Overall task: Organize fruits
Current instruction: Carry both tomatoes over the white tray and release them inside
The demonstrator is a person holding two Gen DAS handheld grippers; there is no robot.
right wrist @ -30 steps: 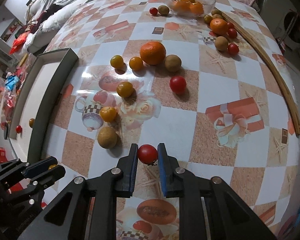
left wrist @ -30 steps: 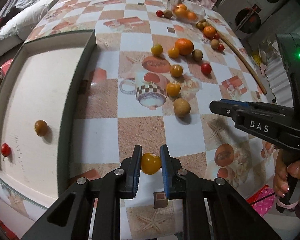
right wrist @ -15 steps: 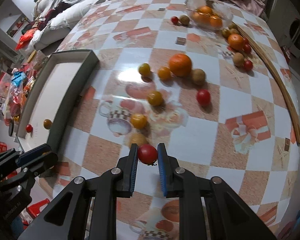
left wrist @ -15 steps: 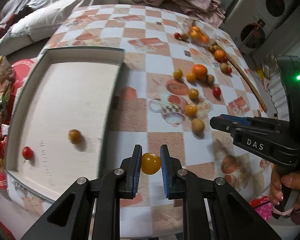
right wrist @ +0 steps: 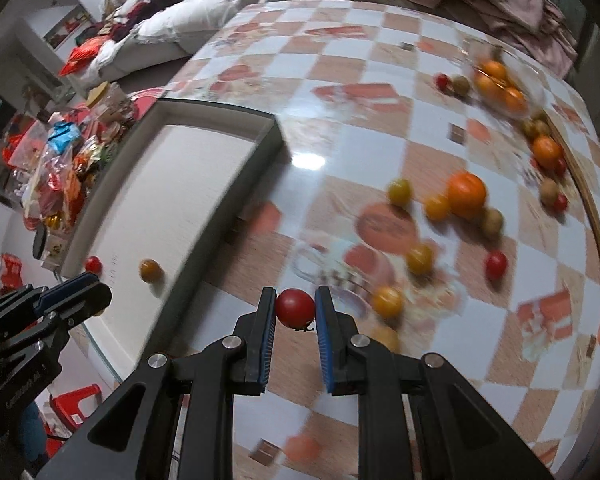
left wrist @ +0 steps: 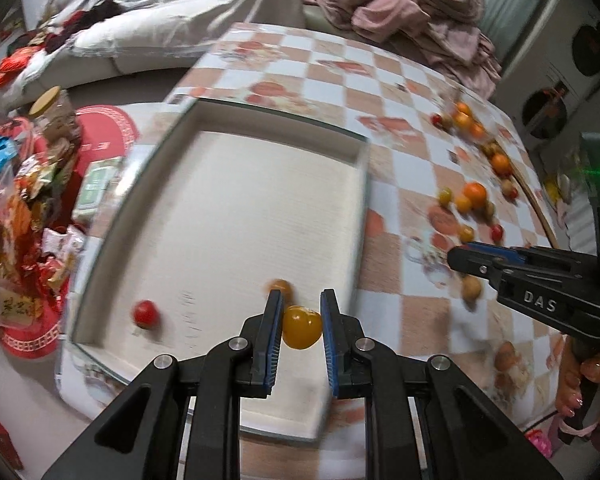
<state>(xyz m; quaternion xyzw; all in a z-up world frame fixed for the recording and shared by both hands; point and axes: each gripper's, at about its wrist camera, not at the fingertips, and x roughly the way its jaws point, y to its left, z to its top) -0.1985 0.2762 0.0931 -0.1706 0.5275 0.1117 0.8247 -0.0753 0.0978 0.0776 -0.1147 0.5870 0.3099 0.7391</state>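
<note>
A: In the left wrist view, what sits at the far left?

B: A red cherry tomato point(left wrist: 145, 313) lies in the lower left of the tray point(left wrist: 364, 184), and an orange one point(left wrist: 281, 287) rests just above the fingertips.

A: And the left gripper point(left wrist: 299, 328)?

B: At bottom centre, its blue pads are closed narrowly on a yellow tomato point(left wrist: 301, 327), held over the tray's near end.

A: The right wrist view?

B: The tray point(right wrist: 260, 168) fills the left. At lower centre the right gripper point(right wrist: 295, 309) pinches a red tomato point(right wrist: 295, 307) above the checked tablecloth point(right wrist: 340, 120). Loose fruit, including a big orange point(right wrist: 466, 189), lies blurred to the right.
</note>
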